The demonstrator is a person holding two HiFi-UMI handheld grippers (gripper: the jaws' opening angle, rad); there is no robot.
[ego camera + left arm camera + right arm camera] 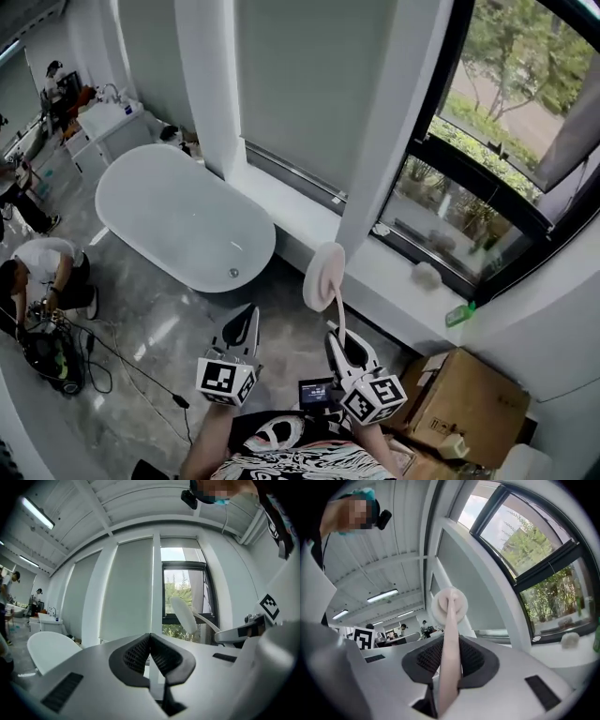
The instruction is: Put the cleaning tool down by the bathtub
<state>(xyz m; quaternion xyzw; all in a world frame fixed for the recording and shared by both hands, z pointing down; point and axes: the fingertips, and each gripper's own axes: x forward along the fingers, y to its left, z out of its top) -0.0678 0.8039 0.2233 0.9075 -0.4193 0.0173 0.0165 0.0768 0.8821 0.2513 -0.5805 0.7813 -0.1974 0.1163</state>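
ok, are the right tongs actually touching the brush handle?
Touching. The right gripper view shows the right tongs closed on the brush handle, with no gap on either side.

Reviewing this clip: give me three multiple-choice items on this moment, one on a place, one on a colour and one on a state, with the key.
1. Where is the bathtub?
A) right of the right gripper
B) ahead, left of the left gripper
C) behind the person

2. What colour is the cleaning tool's round head?
A) pale cream
B) black
C) bright green

3. How does the right gripper stand?
A) open, empty
B) lying on the floor
C) shut on the cleaning tool's handle

Answers:
1. B: the head view shows the tub up and left of both grippers.
2. A: the disc looks pale cream in every view.
3. C: the right gripper view shows the handle clamped between the jaws.
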